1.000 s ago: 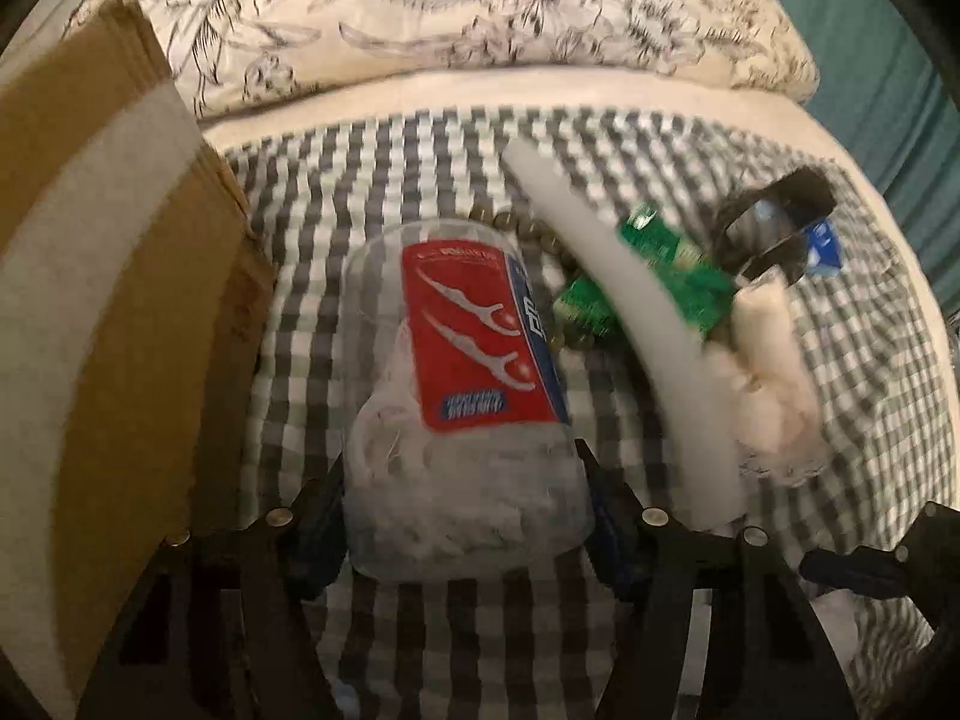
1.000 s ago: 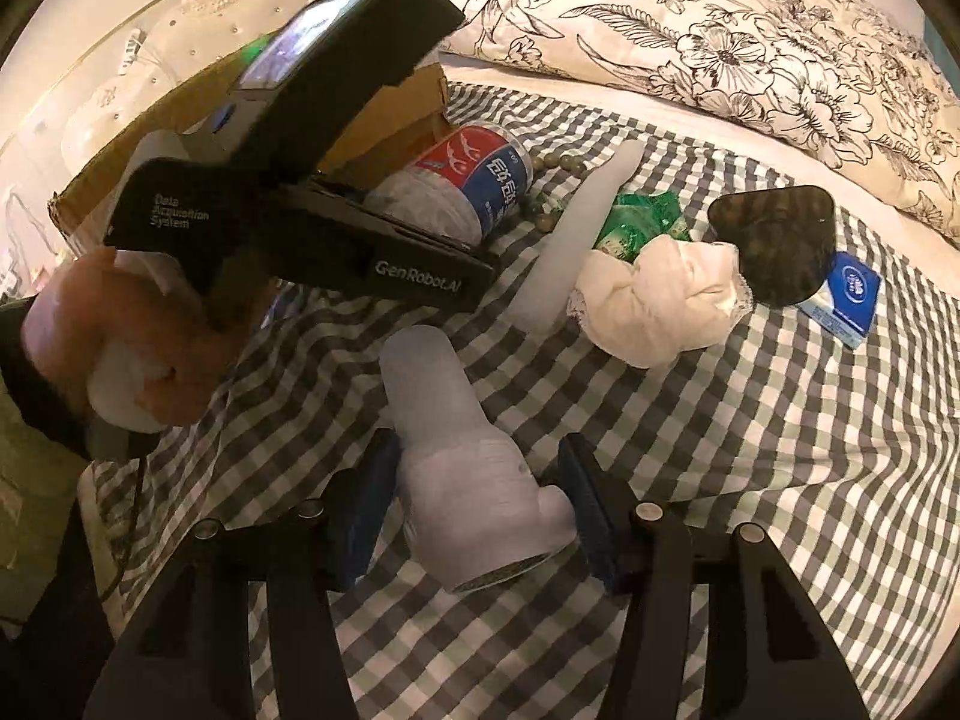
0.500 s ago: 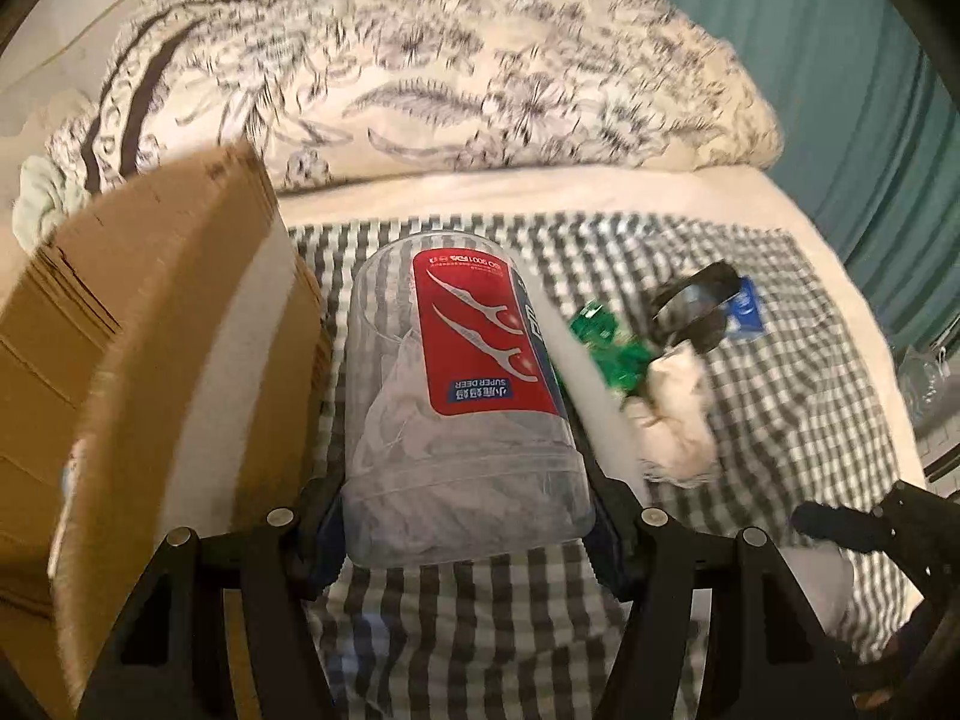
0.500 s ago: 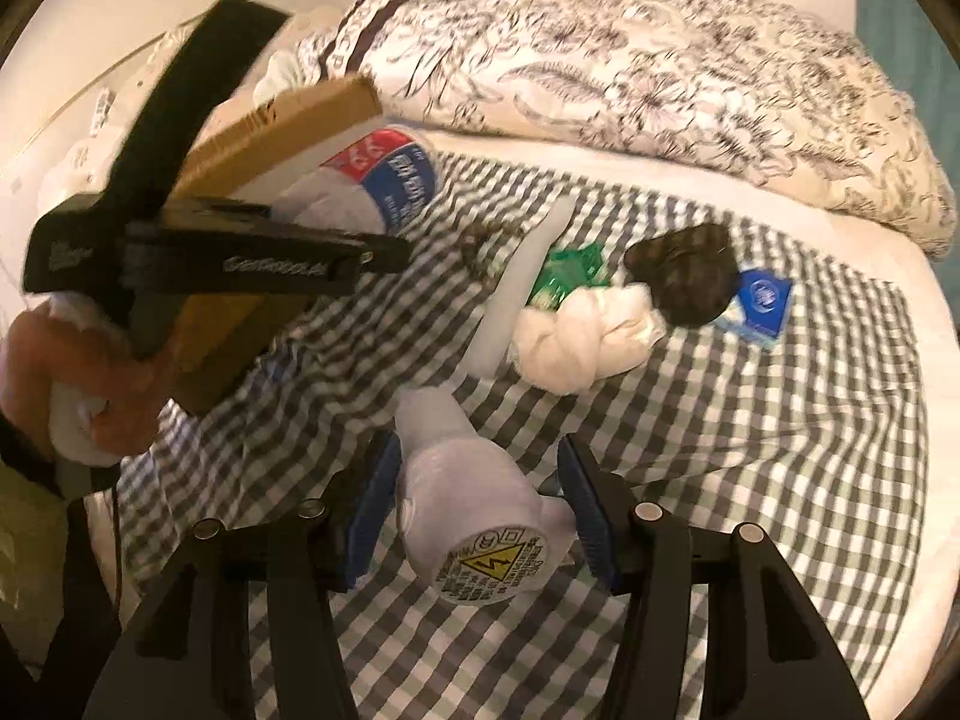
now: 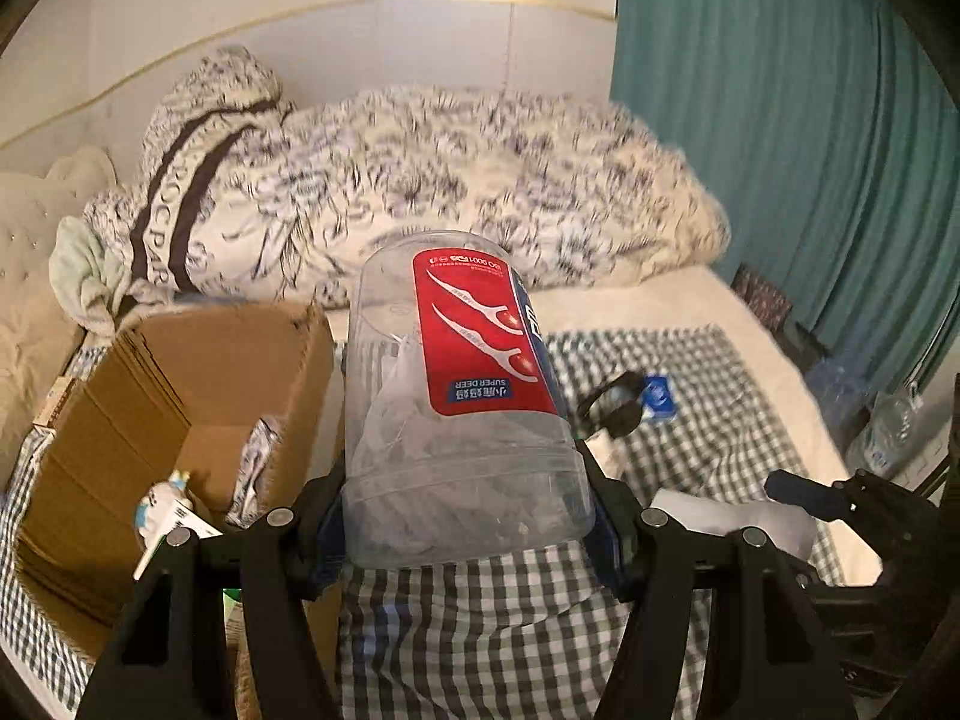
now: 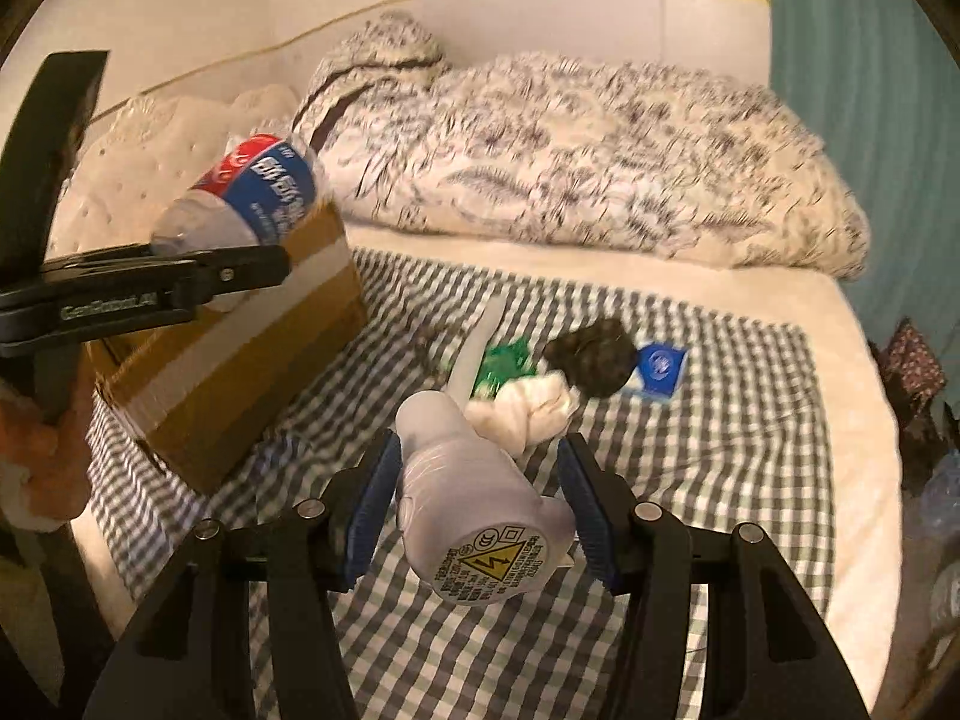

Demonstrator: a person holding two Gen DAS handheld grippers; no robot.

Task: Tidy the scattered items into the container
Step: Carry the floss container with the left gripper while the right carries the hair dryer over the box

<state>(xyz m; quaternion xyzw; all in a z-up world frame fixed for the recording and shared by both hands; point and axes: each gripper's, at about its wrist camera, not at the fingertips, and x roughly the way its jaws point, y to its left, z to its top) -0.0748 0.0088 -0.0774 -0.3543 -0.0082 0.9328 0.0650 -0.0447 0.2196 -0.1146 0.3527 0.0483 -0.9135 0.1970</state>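
My left gripper [image 5: 468, 516] is shut on a clear jar of floss picks [image 5: 468, 396] with a red and blue label, held in the air just right of the open cardboard box [image 5: 198, 360]. The right wrist view shows that jar [image 6: 264, 192] above the box's [image 6: 240, 348] rim. My right gripper [image 6: 480, 498] is shut on a white plastic appliance [image 6: 474, 480] with a yellow warning label on its end, lifted over the checked blanket [image 6: 720, 450].
On the blanket lie a long white stick [image 6: 477, 348], a green packet [image 6: 504, 360], a bunched white cloth [image 6: 534, 408], a dark clip [image 6: 594, 354] and a blue packet [image 6: 660, 366]. Small packages [image 5: 162, 498] sit in the box. A floral duvet [image 6: 600, 168] is behind, a teal curtain [image 5: 780, 150] to the right.
Both grippers rose off the blanket with their loads and tilted up. The jar moved from the blanket to beside the box's top; the white appliance lifted clear.
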